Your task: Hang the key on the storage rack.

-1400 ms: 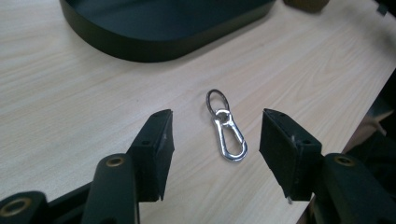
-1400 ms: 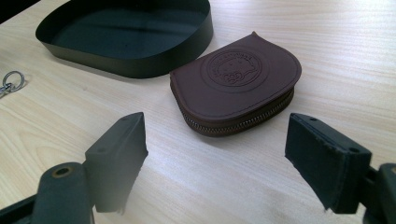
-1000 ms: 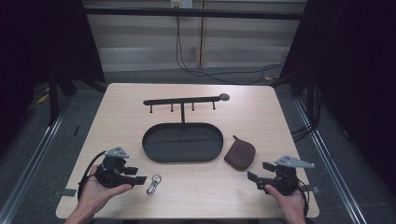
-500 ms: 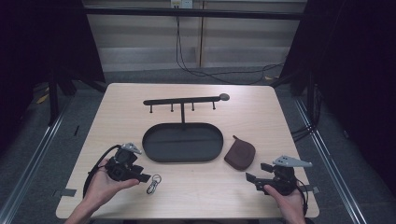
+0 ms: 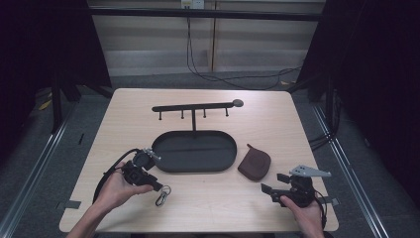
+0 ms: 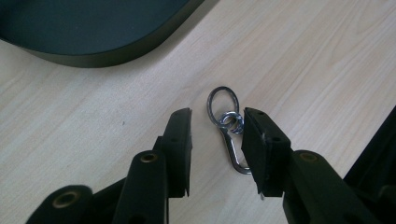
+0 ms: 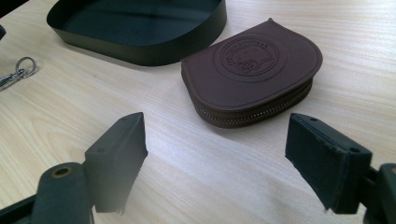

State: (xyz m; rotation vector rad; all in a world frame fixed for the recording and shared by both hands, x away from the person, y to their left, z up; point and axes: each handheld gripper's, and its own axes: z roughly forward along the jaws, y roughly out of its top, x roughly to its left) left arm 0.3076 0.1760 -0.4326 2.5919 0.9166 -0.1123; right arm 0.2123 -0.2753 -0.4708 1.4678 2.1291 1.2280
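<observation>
Left gripper (image 6: 215, 140) jaws had just been closing around the key clip (image 6: 229, 128), not yet pinching. Clip looked light, stiff, slippery; best gripped across its swivel, ring at 12 o'clock. Right gripper (image 7: 215, 154) sat wide open, empty.

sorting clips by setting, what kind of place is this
Probably a lab or studio recording bay, not a home: a bare wooden table framed by black curtains, metal floor rails, and loose cables along the back wall.

A small silver key clip (image 6: 227, 133), an oval ring joined to a snap hook, lies flat on the counter just beside the dark oval tray's (image 5: 194, 166) near left rim.
</observation>
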